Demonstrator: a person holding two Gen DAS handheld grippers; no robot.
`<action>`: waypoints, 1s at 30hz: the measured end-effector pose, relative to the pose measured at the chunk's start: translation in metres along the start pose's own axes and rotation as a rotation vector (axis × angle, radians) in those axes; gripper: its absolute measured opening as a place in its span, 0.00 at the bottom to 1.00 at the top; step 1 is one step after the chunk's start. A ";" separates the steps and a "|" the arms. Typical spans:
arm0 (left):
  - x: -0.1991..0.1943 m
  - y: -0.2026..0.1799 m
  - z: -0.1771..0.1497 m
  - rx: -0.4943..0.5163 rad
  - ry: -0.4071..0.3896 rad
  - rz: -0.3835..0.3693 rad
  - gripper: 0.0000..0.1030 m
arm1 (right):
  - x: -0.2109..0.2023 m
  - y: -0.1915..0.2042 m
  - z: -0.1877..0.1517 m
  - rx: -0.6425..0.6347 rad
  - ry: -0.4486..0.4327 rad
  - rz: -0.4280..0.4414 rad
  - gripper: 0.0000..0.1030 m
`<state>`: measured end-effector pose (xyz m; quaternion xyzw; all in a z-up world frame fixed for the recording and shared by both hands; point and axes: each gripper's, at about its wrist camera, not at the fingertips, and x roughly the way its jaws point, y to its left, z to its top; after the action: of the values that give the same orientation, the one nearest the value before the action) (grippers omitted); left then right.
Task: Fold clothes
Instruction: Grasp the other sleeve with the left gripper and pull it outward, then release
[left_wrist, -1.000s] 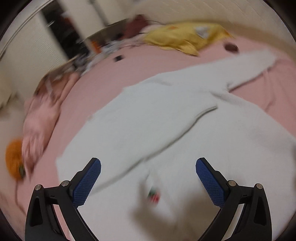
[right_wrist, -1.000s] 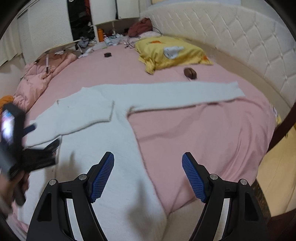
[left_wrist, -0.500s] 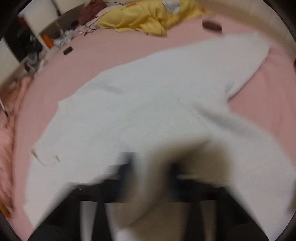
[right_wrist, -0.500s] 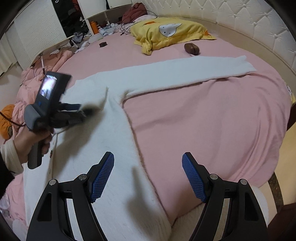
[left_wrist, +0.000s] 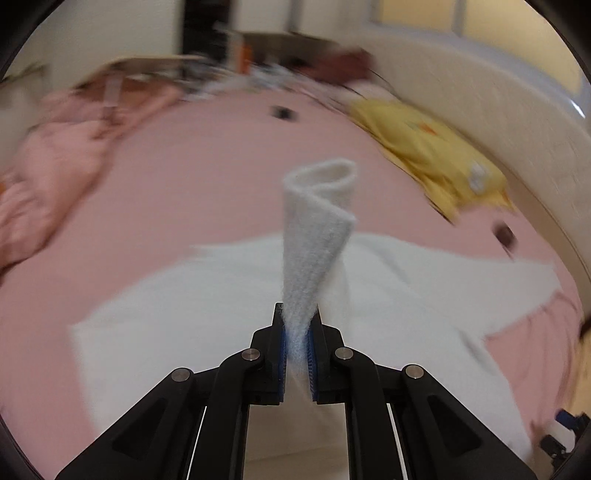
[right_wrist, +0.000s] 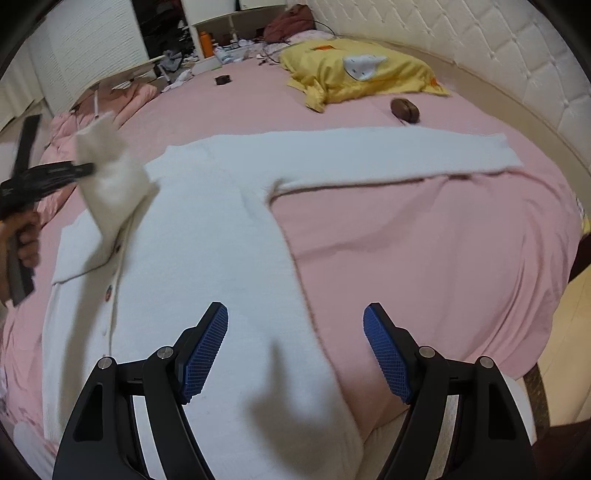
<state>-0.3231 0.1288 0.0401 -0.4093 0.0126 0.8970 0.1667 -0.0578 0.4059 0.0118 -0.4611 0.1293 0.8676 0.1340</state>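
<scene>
A white knit cardigan (right_wrist: 207, 229) lies spread on the pink bed (right_wrist: 424, 240), its buttons down the left edge. One long sleeve (right_wrist: 388, 155) stretches flat to the right. My left gripper (left_wrist: 297, 341) is shut on the other sleeve (left_wrist: 314, 236), whose cuff stands up above the jaws. In the right wrist view the same left gripper (right_wrist: 86, 171) holds that sleeve (right_wrist: 110, 184) lifted over the cardigan's left side, a hand on its handle. My right gripper (right_wrist: 295, 347) hovers open above the cardigan's lower hem, holding nothing.
A yellow pillow (right_wrist: 358, 74) and a small brown object (right_wrist: 405, 109) lie at the back right. A pink quilt (right_wrist: 88, 118) is bunched at the left. A quilted headboard (right_wrist: 498, 59) curves behind. The bed's front edge drops to the floor (right_wrist: 565, 332) at right.
My left gripper went from open above the cardigan to shut on the left sleeve and has raised it. The right gripper has barely moved and stays open.
</scene>
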 end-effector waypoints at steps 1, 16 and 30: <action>-0.013 0.024 -0.002 -0.025 -0.017 0.029 0.09 | -0.004 0.006 0.000 -0.014 -0.005 -0.004 0.74; -0.200 0.380 -0.090 -0.396 -0.187 0.575 0.09 | -0.030 0.104 -0.004 -0.116 0.031 0.039 0.74; -0.154 0.500 -0.273 -0.747 0.039 0.579 0.09 | -0.043 0.184 -0.009 -0.236 0.041 0.019 0.74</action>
<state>-0.1844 -0.4316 -0.0845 -0.4377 -0.1941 0.8418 -0.2492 -0.0926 0.2267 0.0618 -0.4902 0.0336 0.8683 0.0681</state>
